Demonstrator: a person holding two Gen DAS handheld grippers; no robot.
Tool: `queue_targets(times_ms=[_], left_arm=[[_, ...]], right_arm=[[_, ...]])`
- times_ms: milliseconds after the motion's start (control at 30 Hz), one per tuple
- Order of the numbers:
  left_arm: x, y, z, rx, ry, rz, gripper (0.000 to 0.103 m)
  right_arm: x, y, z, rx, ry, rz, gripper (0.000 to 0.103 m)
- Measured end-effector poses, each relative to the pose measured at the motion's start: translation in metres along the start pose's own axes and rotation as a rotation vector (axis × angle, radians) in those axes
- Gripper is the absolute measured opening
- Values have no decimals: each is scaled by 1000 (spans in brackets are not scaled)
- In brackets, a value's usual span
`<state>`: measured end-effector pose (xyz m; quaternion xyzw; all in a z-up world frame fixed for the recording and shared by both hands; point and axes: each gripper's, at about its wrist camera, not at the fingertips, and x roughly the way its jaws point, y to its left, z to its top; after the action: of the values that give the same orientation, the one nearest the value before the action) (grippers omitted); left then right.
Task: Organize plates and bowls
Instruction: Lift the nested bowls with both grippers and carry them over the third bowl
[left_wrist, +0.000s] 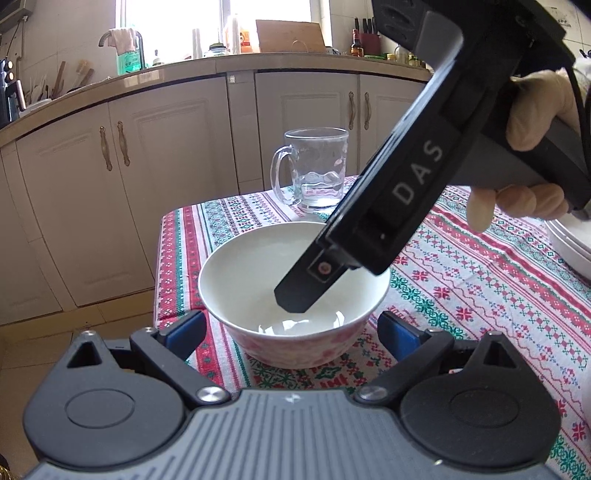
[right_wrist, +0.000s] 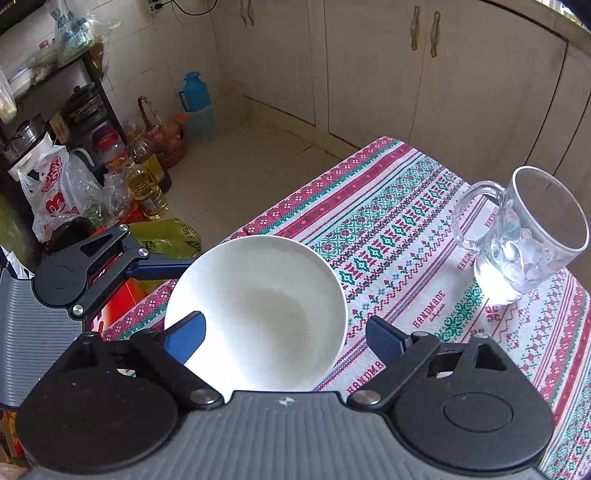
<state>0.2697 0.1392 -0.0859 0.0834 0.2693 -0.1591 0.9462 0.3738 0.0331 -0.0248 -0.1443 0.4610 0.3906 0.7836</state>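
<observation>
Kitchen cabinets fill the background behind a table (left_wrist: 480, 280) under a red, green and white patterned cloth printed "HANDMADE"; a white bowl (left_wrist: 291, 291) sits at lower centre of the left wrist view, just ahead of the left gripper (left_wrist: 291, 328), whose blue pads stand open either side, not touching. The right gripper (right_wrist: 284, 338), lettered "DAS", is equally near, reaching down from upper right; one finger (left_wrist: 306, 284) dips inside the bowl, the other outside its rim; jaws apart, gripping nothing; a glass mug (right_wrist: 521, 232) stands beyond.

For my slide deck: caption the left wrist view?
Right hand-held gripper reaches into the bowl, glass mug behind.
</observation>
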Motion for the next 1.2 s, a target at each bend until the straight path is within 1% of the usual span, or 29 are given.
queue_targets(times_ms=[100,233,333,500,733,967,1200], left_arm=[[0,1,1,0,-6,-1,98],[1,3,3,-12,-12,-8,97],[2,3,4,-11,-16,-12,96],[2,2,4,-12,-17,-12,96],[-2,-1,7,-12,2,-14,96],[-29,-13,15,-3,-12,-22,96],[-69,-38,24,31,-16,-34,96]], right_arm=[[3,-1,1,1,4,12,87],[6,-2,1,4,-3,23,86],[8,-2,1,7,-1,38,82],[8,-2,0,10,-3,42,81],[3,0,-1,25,-8,53,81],[-23,12,-10,17,-28,49,81],[-60,32,-30,5,-58,41,81]])
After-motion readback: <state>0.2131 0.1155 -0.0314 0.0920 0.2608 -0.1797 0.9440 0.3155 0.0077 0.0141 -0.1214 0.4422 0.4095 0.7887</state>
